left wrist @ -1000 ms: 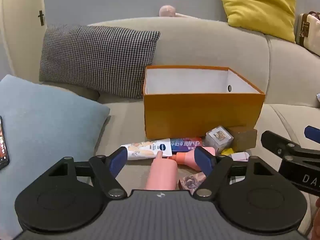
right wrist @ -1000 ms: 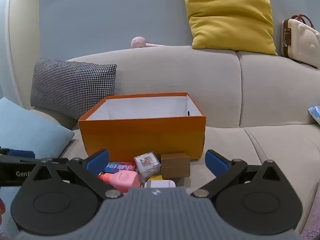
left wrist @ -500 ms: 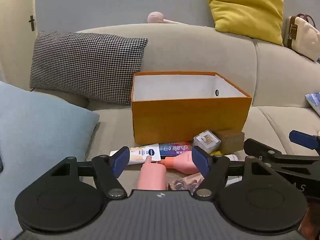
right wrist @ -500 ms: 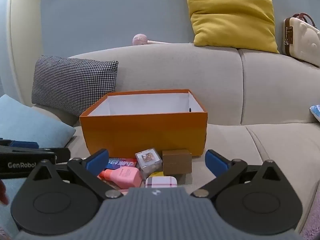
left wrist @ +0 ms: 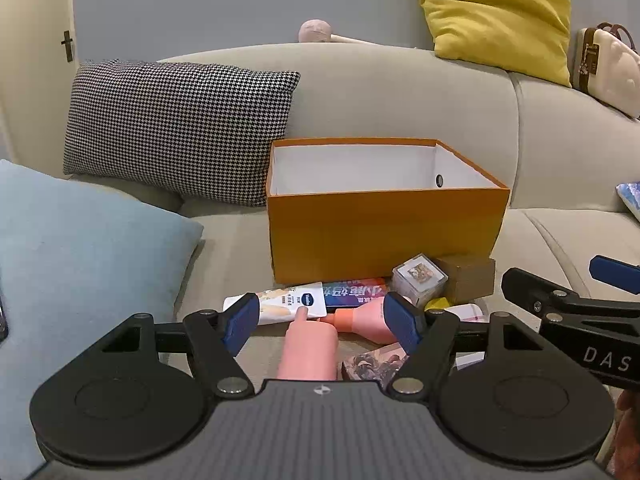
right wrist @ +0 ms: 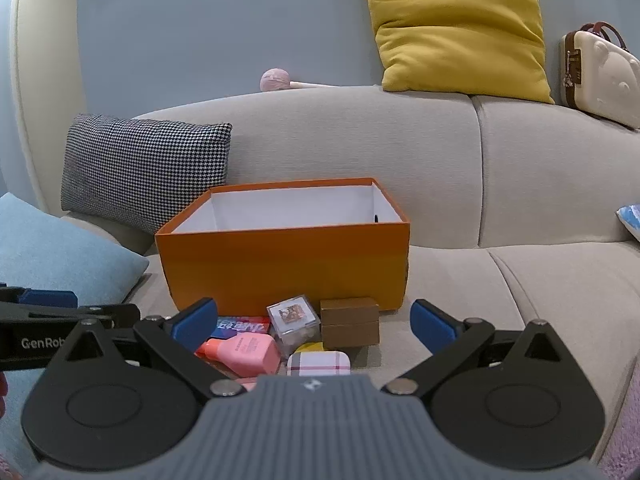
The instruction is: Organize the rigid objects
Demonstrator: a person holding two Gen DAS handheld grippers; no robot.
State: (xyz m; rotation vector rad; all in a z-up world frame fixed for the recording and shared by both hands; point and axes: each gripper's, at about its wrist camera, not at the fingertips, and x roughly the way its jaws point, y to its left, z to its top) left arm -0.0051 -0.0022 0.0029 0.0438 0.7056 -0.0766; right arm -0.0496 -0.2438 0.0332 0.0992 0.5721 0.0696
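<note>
Rigid objects lie in a small cluster on a beige sofa (right wrist: 520, 280) seat, just in front of an open orange box (right wrist: 284, 264) whose white inside shows no contents. Against the box's front wall sit a brown cardboard box (right wrist: 350, 322) and a clear plastic cube (right wrist: 294, 322), touching each other. To the cube's left lies a flat blue and red packet (left wrist: 354, 292), and beyond that a white tube (left wrist: 280, 304). In front of the cube are a pink bottle (right wrist: 244, 350) lying on its side and a plaid case (right wrist: 318, 364), with a small yellow item (right wrist: 310, 347) between the case and the brown box.

The left gripper (left wrist: 320, 320) hangs over the cluster's left part with its jaws wide apart, holding nothing; a second pink bottle (left wrist: 308, 352) lies below, between its blue pads. The right gripper (right wrist: 314, 320) hangs over the cluster's right part, jaws also spread wide and gripping nothing.

A houndstooth cushion (right wrist: 144, 168) leans behind and left of the box, with a light blue cushion (left wrist: 80, 260) nearer.
</note>
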